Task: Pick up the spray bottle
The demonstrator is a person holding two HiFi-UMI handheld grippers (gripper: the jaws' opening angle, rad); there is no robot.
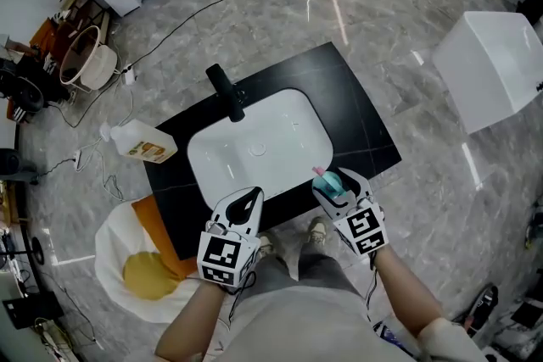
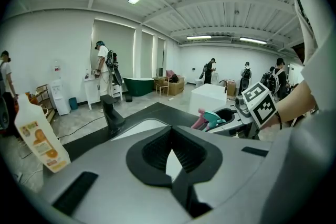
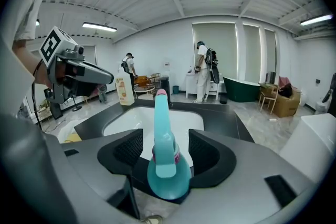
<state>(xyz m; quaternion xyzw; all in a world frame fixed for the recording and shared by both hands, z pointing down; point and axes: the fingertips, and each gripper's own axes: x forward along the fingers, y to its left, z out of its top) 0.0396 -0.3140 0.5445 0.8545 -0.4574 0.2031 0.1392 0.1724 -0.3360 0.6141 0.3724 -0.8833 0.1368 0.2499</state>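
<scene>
The teal spray bottle [image 1: 330, 183] with a pink nozzle tip stands at the front edge of the black counter [image 1: 361, 119], between the jaws of my right gripper [image 1: 337, 182]. In the right gripper view the spray bottle [image 3: 163, 162] rises between the wide-spread pads of the right gripper [image 3: 164, 136], and a gap shows on each side of its neck. My left gripper [image 1: 249, 201] hovers at the counter's front edge, to the left of the bottle. The left gripper's [image 2: 170, 131] tips meet with nothing between them. From there the bottle [image 2: 211, 117] shows to the right.
A white sink [image 1: 284, 127] sits in the counter, with a black faucet [image 1: 226, 91] behind it. A white detergent jug [image 1: 140, 142] lies at the counter's left corner. A white bag with orange and yellow cloths [image 1: 114, 237] is on the floor at the left. A white box [image 1: 501, 64] stands at the right.
</scene>
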